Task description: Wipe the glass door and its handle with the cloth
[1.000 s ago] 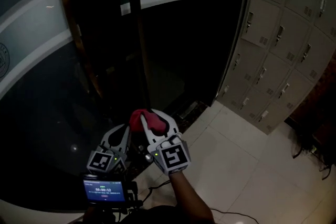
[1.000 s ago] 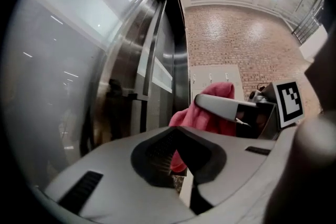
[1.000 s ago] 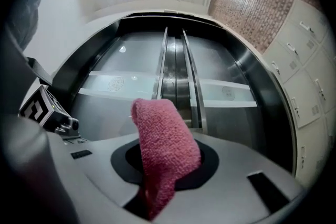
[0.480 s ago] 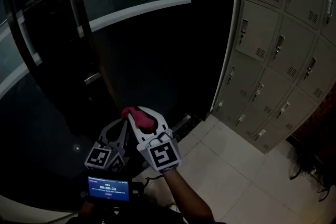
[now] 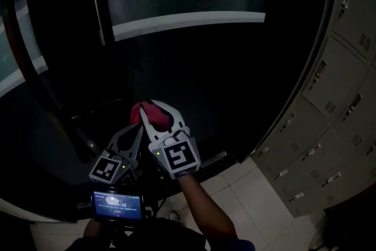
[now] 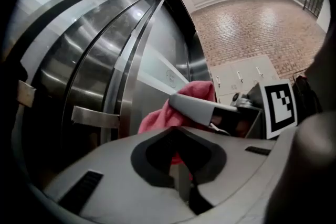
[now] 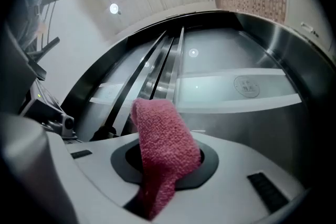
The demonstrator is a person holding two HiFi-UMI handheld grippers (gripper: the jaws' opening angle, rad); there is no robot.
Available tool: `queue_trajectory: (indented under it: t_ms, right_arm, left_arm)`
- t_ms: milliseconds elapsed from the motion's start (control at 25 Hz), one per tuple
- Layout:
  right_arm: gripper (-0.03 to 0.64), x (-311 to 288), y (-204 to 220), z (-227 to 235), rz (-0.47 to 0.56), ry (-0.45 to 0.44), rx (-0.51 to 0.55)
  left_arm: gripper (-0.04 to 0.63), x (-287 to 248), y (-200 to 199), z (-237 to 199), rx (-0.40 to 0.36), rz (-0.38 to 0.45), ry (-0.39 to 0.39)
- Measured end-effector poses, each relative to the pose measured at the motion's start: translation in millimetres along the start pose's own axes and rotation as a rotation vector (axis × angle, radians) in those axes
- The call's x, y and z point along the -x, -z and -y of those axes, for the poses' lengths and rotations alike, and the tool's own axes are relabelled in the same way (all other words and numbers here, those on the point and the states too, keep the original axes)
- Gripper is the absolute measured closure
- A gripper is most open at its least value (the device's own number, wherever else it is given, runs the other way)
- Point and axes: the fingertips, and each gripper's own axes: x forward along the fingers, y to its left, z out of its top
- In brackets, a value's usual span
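Right gripper (image 5: 154, 113) sits forward, jaws clamped on the pink cloth (image 7: 163, 147), which pokes past the fingertips. Glass door (image 5: 194, 67) lies straight ahead of them; we judge no contact yet. Its handle (image 6: 123, 86) stands ahead-left, long axis upright. Left gripper (image 5: 130, 141) sits just behind, jaws together, empty.
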Motion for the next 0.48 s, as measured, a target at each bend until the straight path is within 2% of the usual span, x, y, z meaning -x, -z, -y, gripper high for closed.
queue_trajectory:
  t_ms: [160, 480]
  right_arm:
    - [0.534, -55.1, 6.7, 27.5, 0.008, -0.093, 0.043]
    - [0.534, -118.1, 21.4, 63.7, 0.044, -0.216, 0.012]
  left_arm:
    - [0.584, -32.5, 5.4, -17.7, 0.037, -0.014, 0.021]
    - [0.583, -76.1, 32.8, -32.2, 0.002, -0.068, -0.078]
